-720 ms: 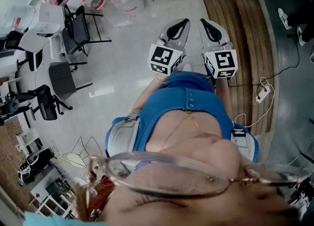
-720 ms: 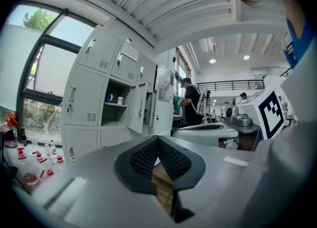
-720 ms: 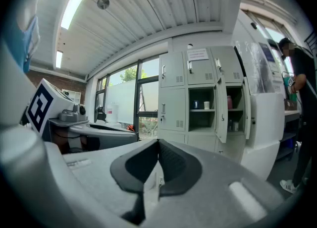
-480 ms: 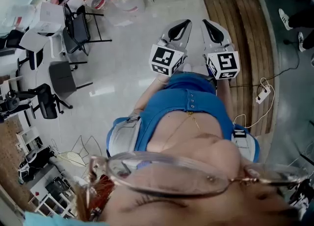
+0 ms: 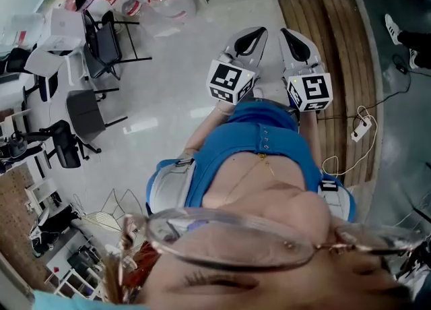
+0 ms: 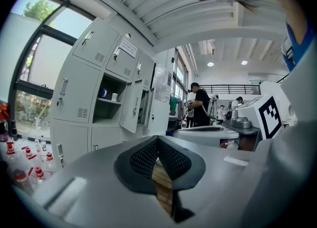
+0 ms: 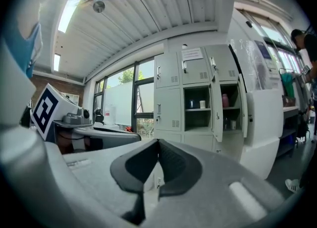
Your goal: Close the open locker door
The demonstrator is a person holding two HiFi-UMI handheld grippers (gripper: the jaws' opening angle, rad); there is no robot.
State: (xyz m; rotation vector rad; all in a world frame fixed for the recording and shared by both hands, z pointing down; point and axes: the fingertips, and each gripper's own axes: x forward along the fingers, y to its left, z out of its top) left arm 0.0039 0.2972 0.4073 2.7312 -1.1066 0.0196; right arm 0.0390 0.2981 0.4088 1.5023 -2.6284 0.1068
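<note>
The left gripper (image 5: 248, 38) and right gripper (image 5: 294, 38) are held side by side in front of the person's waist, both aimed at the bank of grey lockers (image 7: 184, 76); each has its jaws pressed together on nothing, which probably suits pushing a panel rather than gripping it; the open locker door (image 7: 216, 109) stands swung out beside a shelf with cups (image 7: 196, 104), well apart from both grippers; a second door next to it also looks ajar.
</note>
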